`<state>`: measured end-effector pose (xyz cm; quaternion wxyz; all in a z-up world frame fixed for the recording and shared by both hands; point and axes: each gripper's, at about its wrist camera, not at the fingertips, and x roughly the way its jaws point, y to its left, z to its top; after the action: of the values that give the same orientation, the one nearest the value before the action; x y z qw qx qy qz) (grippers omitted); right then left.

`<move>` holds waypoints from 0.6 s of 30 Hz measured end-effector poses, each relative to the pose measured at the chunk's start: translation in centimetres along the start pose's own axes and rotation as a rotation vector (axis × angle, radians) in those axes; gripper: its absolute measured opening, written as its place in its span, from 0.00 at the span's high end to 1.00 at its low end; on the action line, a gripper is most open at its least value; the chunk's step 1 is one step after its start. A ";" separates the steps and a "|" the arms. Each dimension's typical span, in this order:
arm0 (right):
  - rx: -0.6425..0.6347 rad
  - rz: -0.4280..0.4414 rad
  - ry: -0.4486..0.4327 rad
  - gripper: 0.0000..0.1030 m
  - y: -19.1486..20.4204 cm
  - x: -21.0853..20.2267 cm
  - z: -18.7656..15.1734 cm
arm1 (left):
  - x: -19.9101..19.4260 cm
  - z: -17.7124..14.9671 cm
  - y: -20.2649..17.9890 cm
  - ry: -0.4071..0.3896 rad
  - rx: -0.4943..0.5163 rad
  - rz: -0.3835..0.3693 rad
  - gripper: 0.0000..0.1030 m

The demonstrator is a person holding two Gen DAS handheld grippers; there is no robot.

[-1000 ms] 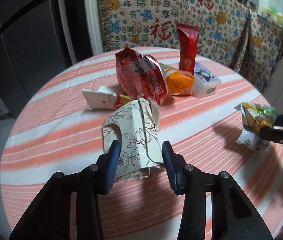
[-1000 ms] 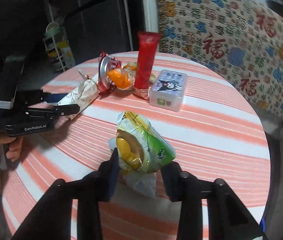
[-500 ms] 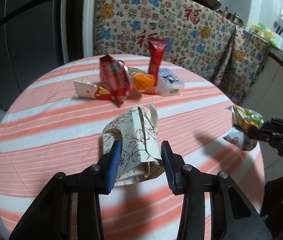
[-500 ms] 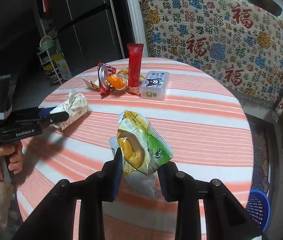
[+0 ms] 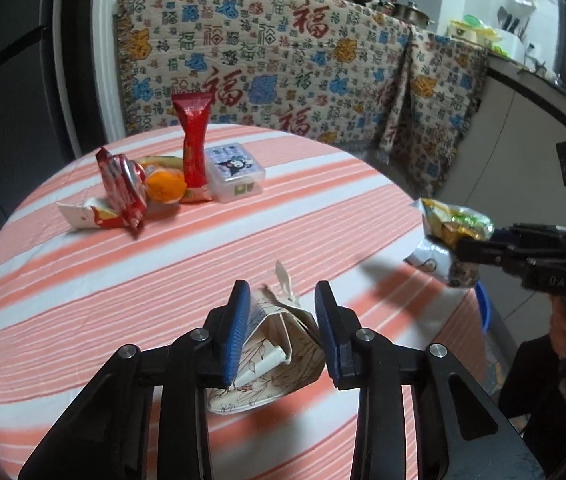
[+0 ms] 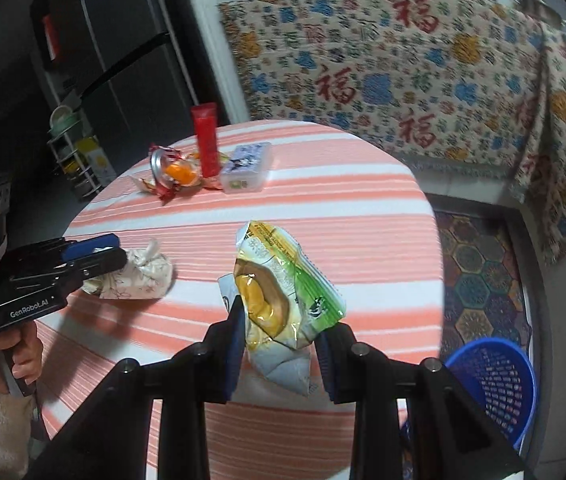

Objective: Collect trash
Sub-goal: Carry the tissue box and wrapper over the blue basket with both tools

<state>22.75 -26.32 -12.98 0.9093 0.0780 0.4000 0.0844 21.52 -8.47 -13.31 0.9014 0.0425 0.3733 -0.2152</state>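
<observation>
My left gripper (image 5: 283,300) holds a crumpled cream paper bag with a floral print (image 5: 275,364) between its blue pads, just above the striped table (image 5: 83,300). Its jaws are closing, and the paper is squeezed narrow. From the right wrist view, the same gripper (image 6: 111,250) and bag (image 6: 139,276) show at the left. My right gripper (image 6: 281,320) is shut on a green and yellow snack wrapper (image 6: 283,280), held over the table's near right edge. The left wrist view shows that wrapper (image 5: 451,224) at the right.
A blue mesh basket (image 6: 491,384) stands on the floor below the table's right edge. At the far side of the table lie a red wrapper (image 5: 121,184), a tall red packet (image 5: 194,148), an orange wrapper (image 5: 165,186) and a clear plastic box (image 5: 235,172). A patterned cloth (image 5: 283,60) hangs behind.
Both grippers have drawn back from the far pile towards the table's near right edge, carrying their loads. The floral bag is squeezed tighter. The blue basket has come fully into the right wrist view.
</observation>
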 end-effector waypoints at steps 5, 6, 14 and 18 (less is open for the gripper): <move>0.003 0.009 -0.013 0.69 -0.4 -1.1 -0.9 | 0.5 -2.4 0.5 0.071 0.013 0.017 0.44; 0.004 0.011 -0.013 0.69 -0.4 -1.1 -1.0 | 0.9 -3.0 0.7 0.092 0.011 0.018 0.44; -0.007 0.021 0.001 0.69 0.3 -0.8 -1.6 | 2.3 -4.7 -0.2 0.141 0.048 0.084 0.38; -0.005 0.013 -0.002 0.69 0.0 -1.0 -1.8 | 1.1 -3.8 -0.1 0.100 0.018 0.050 0.59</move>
<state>20.77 -26.38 -13.44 0.9093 0.0784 0.3984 0.0912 19.68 -8.06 -16.81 0.8863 0.0705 0.4148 -0.1935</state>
